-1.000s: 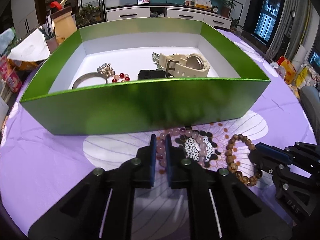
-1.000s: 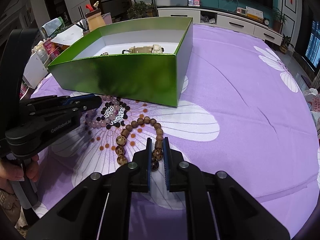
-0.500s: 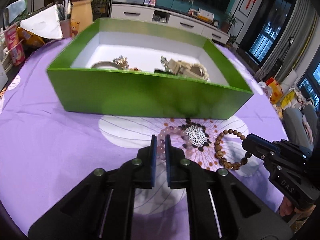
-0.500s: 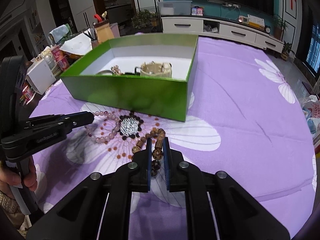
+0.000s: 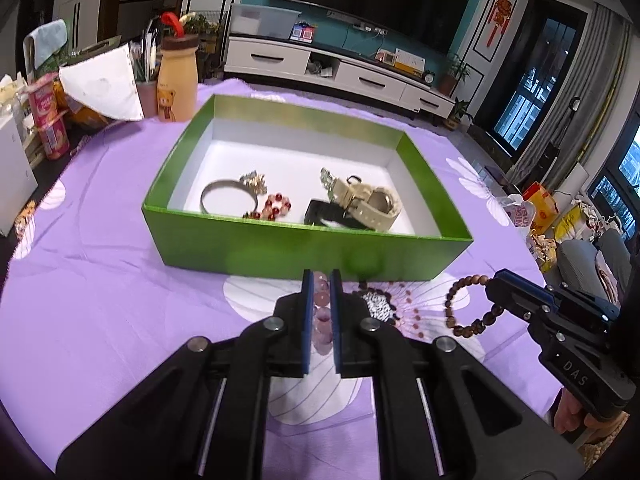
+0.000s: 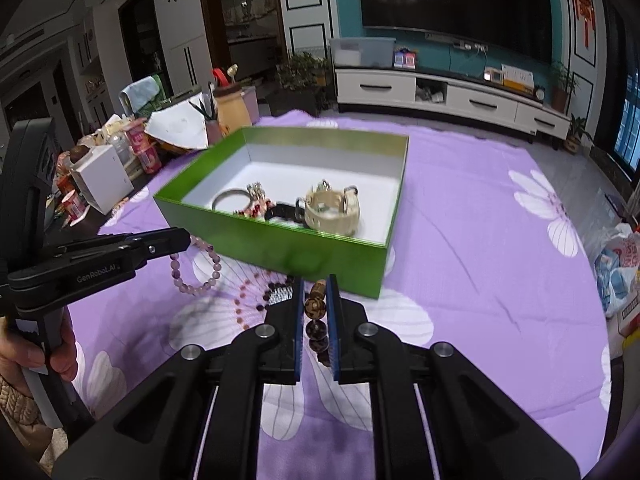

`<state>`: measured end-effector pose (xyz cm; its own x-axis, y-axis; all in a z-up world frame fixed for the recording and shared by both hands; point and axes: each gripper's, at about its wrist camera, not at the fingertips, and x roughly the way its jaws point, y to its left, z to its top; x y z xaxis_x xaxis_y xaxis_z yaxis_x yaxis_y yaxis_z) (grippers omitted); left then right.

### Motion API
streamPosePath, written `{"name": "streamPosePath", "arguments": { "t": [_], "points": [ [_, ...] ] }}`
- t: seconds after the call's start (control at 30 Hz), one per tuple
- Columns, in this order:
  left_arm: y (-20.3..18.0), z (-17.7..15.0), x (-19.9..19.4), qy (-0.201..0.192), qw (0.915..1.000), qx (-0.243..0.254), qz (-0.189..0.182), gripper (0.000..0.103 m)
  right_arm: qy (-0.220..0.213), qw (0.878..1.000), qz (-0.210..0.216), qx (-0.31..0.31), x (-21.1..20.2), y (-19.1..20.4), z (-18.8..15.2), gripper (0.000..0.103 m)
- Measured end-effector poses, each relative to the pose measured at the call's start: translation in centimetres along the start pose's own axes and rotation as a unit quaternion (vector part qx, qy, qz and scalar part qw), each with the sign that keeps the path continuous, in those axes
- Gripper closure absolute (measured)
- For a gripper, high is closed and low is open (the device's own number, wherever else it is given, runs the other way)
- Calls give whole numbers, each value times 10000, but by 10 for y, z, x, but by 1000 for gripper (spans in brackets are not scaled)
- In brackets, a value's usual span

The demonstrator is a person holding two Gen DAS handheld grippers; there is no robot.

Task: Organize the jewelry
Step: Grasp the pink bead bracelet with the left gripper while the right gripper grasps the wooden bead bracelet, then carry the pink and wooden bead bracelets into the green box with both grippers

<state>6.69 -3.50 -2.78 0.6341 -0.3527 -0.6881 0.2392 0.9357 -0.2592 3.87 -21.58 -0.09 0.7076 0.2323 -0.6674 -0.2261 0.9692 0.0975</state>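
Both bracelets now hang clear of the purple tablecloth (image 5: 100, 300), below the green box (image 5: 280, 248) at frame centre. Our left gripper (image 5: 321, 280) pinches the pink bead bracelet (image 6: 196, 268); our right gripper (image 6: 313, 286) clamps the wooden bead bracelet (image 5: 460, 312).

Two bead bracelets hang clear of the cloth: one pink bead bracelet (image 5: 322, 312) between the left gripper (image 5: 321, 280) fingers and one brown wooden bead bracelet (image 5: 466, 306) between the right gripper (image 6: 313, 284) fingers. Ahead of both grippers stands one green box (image 5: 304, 252). Inside it lie five pieces: one silver bangle (image 5: 224, 198), one sparkly brooch (image 5: 254, 180), one red bead bracelet (image 5: 276, 205), one beige watch (image 5: 370, 202) and one black watch (image 5: 320, 214).
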Motion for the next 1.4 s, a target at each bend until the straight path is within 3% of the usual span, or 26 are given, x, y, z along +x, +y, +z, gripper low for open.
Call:
{"name": "streamPosePath", "arguments": {
  "t": [0.67, 1.4],
  "points": [
    [-29, 57, -19, -415, 9978, 519, 32, 96, -684, 9972, 26, -298, -21, 10, 57, 93],
    [-27, 106, 21, -376, 9973, 622, 123, 96, -874, 9961, 16, -96, 12, -13, 110, 93]
  ]
}}
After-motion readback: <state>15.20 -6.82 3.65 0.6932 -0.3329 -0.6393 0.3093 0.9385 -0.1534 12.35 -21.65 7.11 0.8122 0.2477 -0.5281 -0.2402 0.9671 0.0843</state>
